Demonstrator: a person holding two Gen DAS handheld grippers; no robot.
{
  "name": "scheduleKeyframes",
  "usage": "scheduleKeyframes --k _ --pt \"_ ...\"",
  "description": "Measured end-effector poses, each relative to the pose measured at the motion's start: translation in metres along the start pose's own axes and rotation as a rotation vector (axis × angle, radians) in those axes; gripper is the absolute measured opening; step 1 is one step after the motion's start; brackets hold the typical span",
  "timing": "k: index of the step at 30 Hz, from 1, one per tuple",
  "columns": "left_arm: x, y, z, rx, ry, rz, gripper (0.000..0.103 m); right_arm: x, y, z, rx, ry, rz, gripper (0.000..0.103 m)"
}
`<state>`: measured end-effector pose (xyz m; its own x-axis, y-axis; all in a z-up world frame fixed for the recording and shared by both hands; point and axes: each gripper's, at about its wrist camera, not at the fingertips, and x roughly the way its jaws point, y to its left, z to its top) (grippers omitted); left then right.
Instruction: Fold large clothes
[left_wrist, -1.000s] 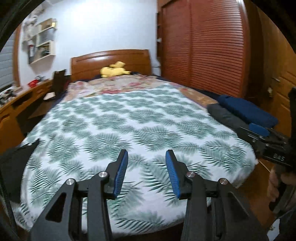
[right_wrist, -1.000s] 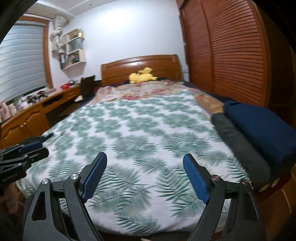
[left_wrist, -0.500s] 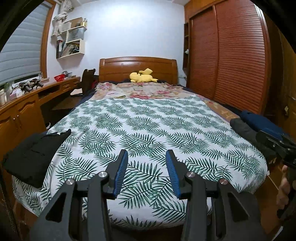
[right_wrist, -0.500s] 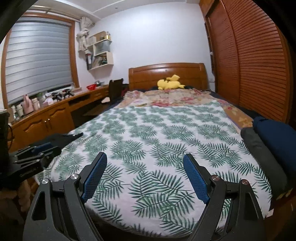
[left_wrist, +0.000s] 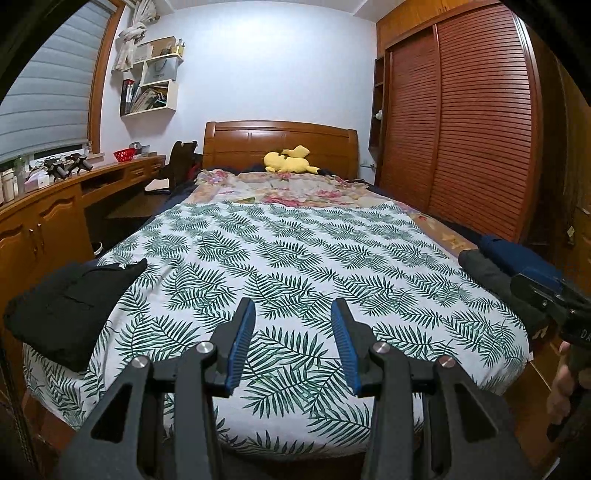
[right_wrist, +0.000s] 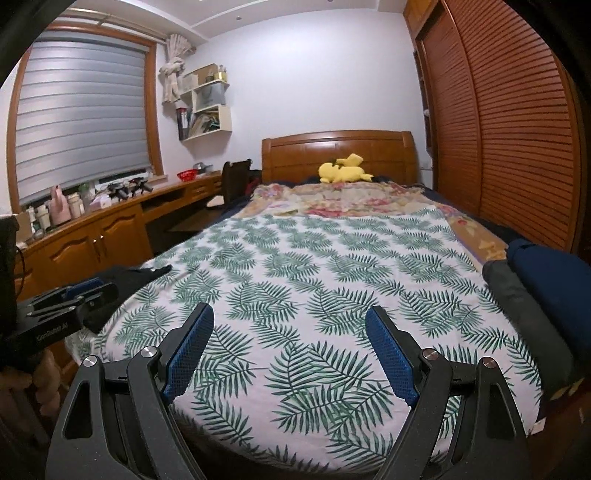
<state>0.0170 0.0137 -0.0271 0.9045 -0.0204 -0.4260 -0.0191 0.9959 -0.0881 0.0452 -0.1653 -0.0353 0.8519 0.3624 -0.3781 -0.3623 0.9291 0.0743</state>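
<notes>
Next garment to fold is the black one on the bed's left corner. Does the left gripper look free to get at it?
Probably yes: the left gripper is open and empty, nothing lies between it and the black garment.

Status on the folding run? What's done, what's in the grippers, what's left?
Looks done: a grey garment and a navy garment lie folded at the bed's right edge. In hand: nothing; the left gripper and right gripper are both open and empty over the leaf-print bedspread. Left: likely the black garment, which lies loosely heaped at the left edge. Judged from these views only.
</notes>
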Motion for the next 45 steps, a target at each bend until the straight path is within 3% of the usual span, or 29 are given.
scheduleKeyframes --k 45 --pt "-0.0051 -0.0068 0.0012 0.030 -0.004 0.008 0.044 0.0015 -0.0068 -0.0002 0.009 -0.003 -0.004 0.086"
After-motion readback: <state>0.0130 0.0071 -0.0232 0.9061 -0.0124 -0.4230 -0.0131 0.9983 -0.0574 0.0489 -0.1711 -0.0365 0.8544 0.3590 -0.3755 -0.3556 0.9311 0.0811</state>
